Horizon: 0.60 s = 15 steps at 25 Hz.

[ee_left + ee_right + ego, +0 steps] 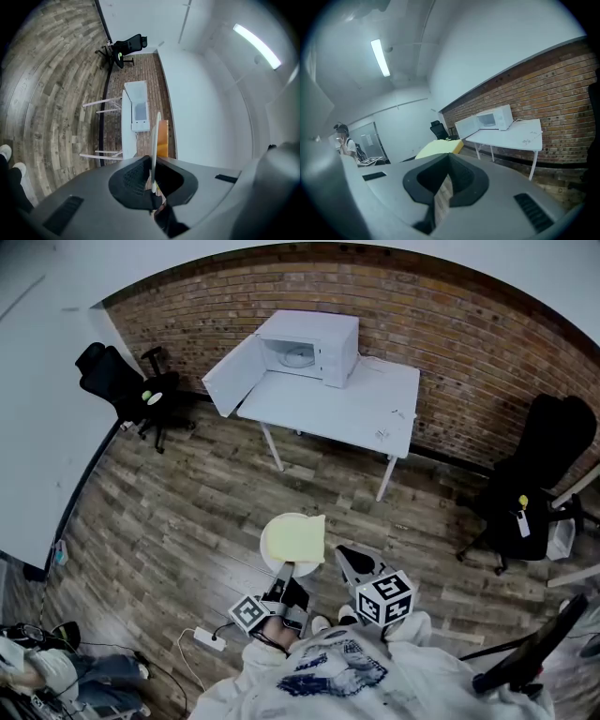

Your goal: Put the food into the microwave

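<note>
Two grippers sit low in the head view. The left gripper clamps the rim of a white plate (seen edge-on between its jaws), which carries the bread. It is over the wood floor, well apart from the open microwave on the table. The right gripper is closed on nothing.

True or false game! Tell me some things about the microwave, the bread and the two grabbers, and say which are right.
1. The microwave has its door open. True.
2. The bread is inside the microwave. False: it lies on a plate above the floor.
3. The left gripper clamps the plate's rim. True.
4. The right gripper holds a cup. False: it is empty, jaws together.
5. The microwave stands on the floor. False: it is on a white table.
</note>
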Motion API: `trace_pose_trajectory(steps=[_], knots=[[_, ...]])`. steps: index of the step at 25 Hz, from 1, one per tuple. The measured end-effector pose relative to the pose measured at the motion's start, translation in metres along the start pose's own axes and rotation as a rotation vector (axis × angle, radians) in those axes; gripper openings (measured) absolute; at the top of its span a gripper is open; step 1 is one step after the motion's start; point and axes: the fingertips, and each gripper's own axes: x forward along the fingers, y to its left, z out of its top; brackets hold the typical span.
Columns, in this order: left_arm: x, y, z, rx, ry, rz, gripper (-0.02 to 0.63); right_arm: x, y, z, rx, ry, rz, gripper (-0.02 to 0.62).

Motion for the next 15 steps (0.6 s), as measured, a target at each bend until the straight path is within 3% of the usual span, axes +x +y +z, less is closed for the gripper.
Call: trace_pose_trajectory(steps=[15], knots=[[0.049,0.014,-0.009,0.008,-0.056,0.027,0.026,0.003,-0.061,0.017,0.037,-0.021,0.043,0.014]])
